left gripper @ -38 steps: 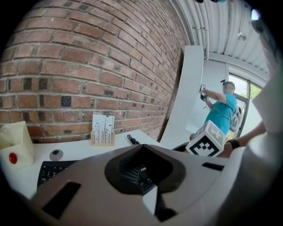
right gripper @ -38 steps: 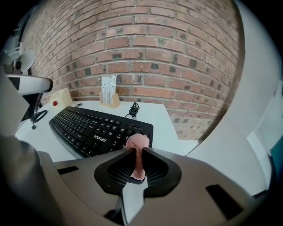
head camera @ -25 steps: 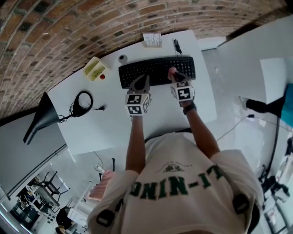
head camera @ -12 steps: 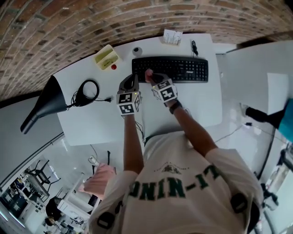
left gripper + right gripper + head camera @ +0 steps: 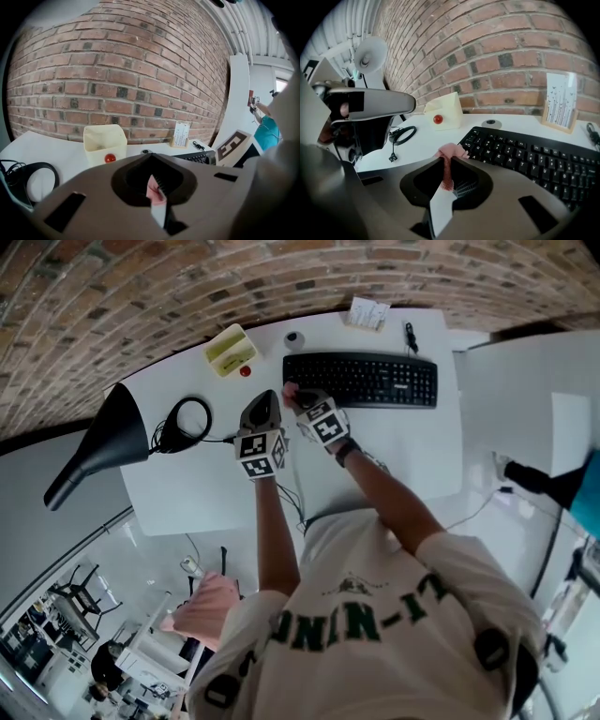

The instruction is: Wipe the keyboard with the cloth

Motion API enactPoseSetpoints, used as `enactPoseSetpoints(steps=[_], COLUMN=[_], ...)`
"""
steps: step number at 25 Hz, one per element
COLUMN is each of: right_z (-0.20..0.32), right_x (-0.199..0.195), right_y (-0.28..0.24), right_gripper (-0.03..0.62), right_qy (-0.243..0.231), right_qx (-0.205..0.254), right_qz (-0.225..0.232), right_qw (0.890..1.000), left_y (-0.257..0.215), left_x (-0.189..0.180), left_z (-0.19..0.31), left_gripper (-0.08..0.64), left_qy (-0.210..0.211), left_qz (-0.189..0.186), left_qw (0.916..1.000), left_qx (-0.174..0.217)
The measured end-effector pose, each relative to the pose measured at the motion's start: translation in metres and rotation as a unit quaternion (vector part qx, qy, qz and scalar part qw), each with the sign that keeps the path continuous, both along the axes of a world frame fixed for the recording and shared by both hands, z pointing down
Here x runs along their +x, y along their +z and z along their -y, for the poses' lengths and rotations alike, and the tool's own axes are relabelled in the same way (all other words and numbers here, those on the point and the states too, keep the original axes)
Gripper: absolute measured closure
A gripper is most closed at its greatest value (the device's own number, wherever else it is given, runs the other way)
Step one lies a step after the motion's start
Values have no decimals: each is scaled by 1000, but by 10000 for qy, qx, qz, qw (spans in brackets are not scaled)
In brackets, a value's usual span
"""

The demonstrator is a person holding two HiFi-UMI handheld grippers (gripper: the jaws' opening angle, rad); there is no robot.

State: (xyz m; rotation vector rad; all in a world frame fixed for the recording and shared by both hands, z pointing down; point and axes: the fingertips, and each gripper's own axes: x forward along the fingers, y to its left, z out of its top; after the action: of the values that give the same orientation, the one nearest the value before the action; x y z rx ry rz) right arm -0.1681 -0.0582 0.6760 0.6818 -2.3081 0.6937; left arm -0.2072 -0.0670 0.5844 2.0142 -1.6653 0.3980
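Note:
A black keyboard (image 5: 375,379) lies at the back of the white table (image 5: 187,493). My right gripper (image 5: 296,399) hangs over the keyboard's left end, shut on a small pink cloth (image 5: 289,390). In the right gripper view the cloth (image 5: 451,151) bunches out from between the jaws of the right gripper (image 5: 449,163), just over the left keys of the keyboard (image 5: 525,159). My left gripper (image 5: 263,407) is held above the table, left of the keyboard and apart from the cloth. In its own view the left gripper (image 5: 154,182) has its jaws together, and the keyboard (image 5: 197,158) shows at the right.
A cream box (image 5: 231,348) and a red ball (image 5: 246,370) sit at the back left. A small grey disc (image 5: 294,337), a card holder (image 5: 367,313) and a black cable (image 5: 410,334) lie behind the keyboard. A coiled cable (image 5: 184,421) and a black lamp (image 5: 98,451) are at the left.
My right gripper has slid the cloth leftward along the keyboard, from its middle to its left end. The left gripper has drifted left beside it, still shut.

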Motion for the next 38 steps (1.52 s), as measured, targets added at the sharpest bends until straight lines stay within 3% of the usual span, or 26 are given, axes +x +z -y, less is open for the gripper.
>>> enactPoseSetpoints(steps=[5, 11, 18, 32, 38], right_z=[0, 5, 7, 14, 14], right_x=[2, 27, 76, 191, 233], right_y=[6, 3, 3, 2, 0], right_gripper=[558, 558, 558, 558, 558], right_qy=[163, 119, 360, 1170, 1520], right_qx=[-95, 121, 158, 223, -10], right_qz=[97, -27, -293, -541, -532], right_qw=[9998, 9999, 9988, 9914, 9870], left_y=[4, 1, 1, 6, 6], left_x=[5, 20, 64, 153, 185], left_z=[2, 3, 9, 16, 18], left_gripper=[558, 558, 558, 558, 558], left_qy=[-33, 137, 680, 1261, 1403], left_qz=[-97, -43, -55, -182, -204], left_qw=[9999, 9999, 9977, 9918, 9899], left_qx=[-74, 45, 46, 54, 49])
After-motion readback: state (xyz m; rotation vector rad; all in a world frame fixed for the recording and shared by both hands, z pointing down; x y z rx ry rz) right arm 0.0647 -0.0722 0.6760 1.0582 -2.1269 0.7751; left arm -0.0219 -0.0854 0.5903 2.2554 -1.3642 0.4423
